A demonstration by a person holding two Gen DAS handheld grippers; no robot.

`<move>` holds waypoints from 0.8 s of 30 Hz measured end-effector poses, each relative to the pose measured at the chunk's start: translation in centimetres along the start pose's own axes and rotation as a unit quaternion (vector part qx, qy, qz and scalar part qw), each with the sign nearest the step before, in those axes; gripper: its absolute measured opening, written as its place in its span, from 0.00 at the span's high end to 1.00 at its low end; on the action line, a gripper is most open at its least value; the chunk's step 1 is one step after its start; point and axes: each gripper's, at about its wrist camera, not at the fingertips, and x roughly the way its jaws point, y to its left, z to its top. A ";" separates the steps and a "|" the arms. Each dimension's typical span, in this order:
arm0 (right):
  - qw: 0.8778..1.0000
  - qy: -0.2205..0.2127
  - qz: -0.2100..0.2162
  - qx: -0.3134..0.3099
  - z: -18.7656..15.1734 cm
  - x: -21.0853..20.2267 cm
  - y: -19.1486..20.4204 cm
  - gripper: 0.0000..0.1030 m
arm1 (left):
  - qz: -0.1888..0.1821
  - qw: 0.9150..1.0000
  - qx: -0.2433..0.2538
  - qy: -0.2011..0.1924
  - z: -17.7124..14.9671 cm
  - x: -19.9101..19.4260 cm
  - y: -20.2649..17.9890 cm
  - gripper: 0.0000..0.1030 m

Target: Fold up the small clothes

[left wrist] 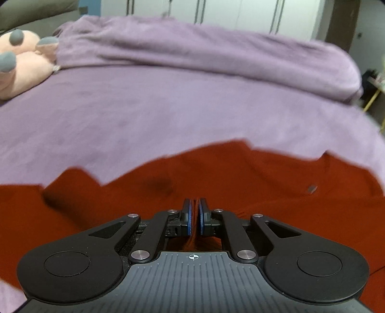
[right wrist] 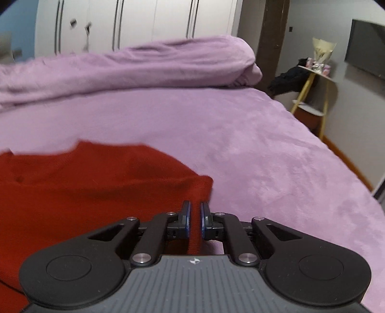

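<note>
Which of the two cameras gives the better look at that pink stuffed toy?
The left wrist view: the pink stuffed toy lies at the picture's far left edge on the purple bed. The right wrist view does not show it at all.

We see a wide bed (right wrist: 240, 134) covered with a soft lilac sheet, and it fills most of both views. Along the far side of the bed lies a bunched lilac blanket (left wrist: 192, 48). At the bed's far left corner rests a pink plush toy (left wrist: 21, 69) with grey tips. Behind the bed stands a white wardrobe (right wrist: 144, 21) with dark vertical lines on its doors. Right of the bed we find a dark brown post (right wrist: 274, 43), a grey wall (right wrist: 336, 29) carrying a dark flat screen (right wrist: 365, 55), and a small side table (right wrist: 315, 74) on yellow legs, with something black draped on it. The floor (right wrist: 349, 159) beside the bed looks orange-brown. The light is dim and even.
</note>
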 end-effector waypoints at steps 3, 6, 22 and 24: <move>0.999 -0.035 0.010 0.022 0.3 -2.3 -0.3 0.90 | 0.012 1.000 -0.011 -0.017 -0.6 -1.7 0.3 0.84; 0.995 -0.058 0.082 0.006 0.0 -4.6 1.8 0.86 | -0.035 0.998 -0.033 -0.033 -1.5 -3.6 -0.8 0.61; 0.990 -0.017 0.110 -0.092 -1.2 -0.7 8.0 0.85 | -0.005 0.999 0.047 -0.023 -2.9 1.0 -6.2 0.45; 0.989 -0.021 0.106 -0.102 -1.6 -1.0 8.5 0.85 | -0.004 0.999 0.045 -0.023 -2.7 1.2 -6.1 0.44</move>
